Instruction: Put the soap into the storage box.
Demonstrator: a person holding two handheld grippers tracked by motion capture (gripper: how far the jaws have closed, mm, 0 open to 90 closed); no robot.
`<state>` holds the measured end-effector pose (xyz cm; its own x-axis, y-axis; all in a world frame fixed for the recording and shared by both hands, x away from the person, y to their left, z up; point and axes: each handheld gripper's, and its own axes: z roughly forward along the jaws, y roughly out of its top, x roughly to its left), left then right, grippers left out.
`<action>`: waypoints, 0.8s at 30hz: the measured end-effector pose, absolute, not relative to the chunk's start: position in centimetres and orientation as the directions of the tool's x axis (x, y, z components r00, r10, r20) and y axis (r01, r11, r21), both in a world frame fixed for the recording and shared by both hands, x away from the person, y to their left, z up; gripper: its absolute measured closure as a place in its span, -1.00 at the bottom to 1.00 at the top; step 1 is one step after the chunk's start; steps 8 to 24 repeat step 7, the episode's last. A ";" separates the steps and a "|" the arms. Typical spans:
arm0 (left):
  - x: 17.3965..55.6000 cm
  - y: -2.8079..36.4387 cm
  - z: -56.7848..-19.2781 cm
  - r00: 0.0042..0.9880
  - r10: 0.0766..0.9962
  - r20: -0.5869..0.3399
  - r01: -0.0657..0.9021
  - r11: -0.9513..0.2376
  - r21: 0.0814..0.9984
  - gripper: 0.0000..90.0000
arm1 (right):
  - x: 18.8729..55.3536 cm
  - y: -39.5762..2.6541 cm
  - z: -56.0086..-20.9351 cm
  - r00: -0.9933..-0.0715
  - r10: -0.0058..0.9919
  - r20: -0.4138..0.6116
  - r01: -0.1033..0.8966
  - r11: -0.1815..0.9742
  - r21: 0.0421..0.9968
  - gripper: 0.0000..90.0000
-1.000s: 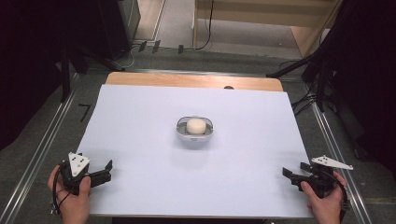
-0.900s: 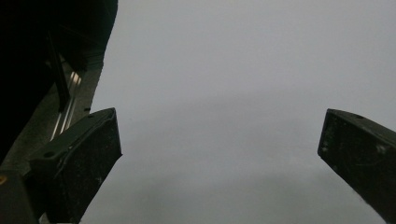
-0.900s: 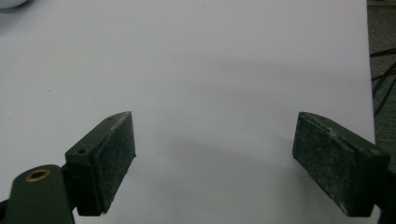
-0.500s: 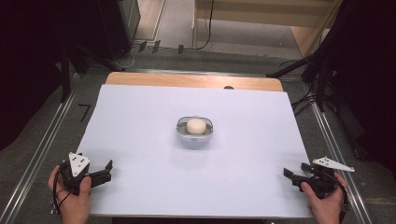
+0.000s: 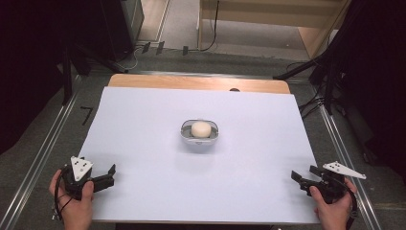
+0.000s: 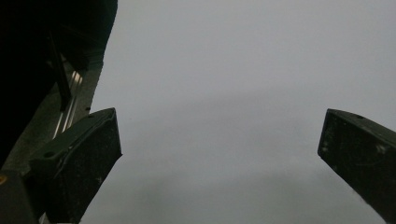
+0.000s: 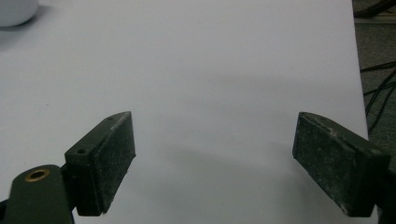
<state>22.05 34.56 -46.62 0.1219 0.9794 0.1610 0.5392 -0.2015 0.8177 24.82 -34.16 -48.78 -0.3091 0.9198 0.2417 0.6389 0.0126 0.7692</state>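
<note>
A small white dish (image 5: 187,135) sits at the middle of the white table sheet (image 5: 143,120) and holds a round cream ball (image 5: 200,128). Near the front left corner, a hand holds my left gripper (image 5: 111,176) low over the sheet, its jaws wide apart and pointing right. The left gripper view has the left gripper (image 6: 219,135) open over bare sheet. At the front right corner my right gripper (image 5: 303,173) points left, also open. In the right gripper view the right gripper (image 7: 215,135) holds nothing, and the dish (image 7: 14,11) shows at the top left corner.
A wooden table edge (image 5: 191,82) runs along the far side of the sheet. Metal rails (image 5: 43,153) flank the table on both sides. Cables (image 5: 311,103) lie on the floor at the right, and dark stands are at the back left.
</note>
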 end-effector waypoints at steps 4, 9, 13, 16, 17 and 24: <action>22.1 34.6 -46.6 0.122 0.979 0.161 0.539 -0.201 0.818 -1.00 | 24.8 -34.1 -48.8 -0.310 0.920 0.240 0.638 0.014 0.770 -0.70; 22.1 34.6 -46.6 0.124 0.979 0.161 0.541 -0.202 0.817 -1.00 | 24.9 -34.1 -48.8 -0.316 0.919 0.235 0.635 0.021 0.772 -0.70; 22.1 34.6 -46.6 0.124 0.979 0.161 0.541 -0.202 0.817 -1.00 | 24.9 -34.1 -48.8 -0.316 0.919 0.235 0.635 0.021 0.772 -0.70; 22.1 34.6 -46.6 0.124 0.979 0.161 0.541 -0.202 0.817 -1.00 | 24.9 -34.1 -48.8 -0.316 0.919 0.235 0.635 0.021 0.772 -0.70; 22.1 34.6 -46.6 0.124 0.979 0.161 0.541 -0.202 0.817 -1.00 | 24.9 -34.1 -48.8 -0.316 0.919 0.235 0.635 0.021 0.772 -0.70; 22.1 34.6 -46.6 0.124 0.979 0.161 0.541 -0.202 0.817 -1.00 | 24.9 -34.1 -48.8 -0.316 0.919 0.235 0.635 0.021 0.772 -0.70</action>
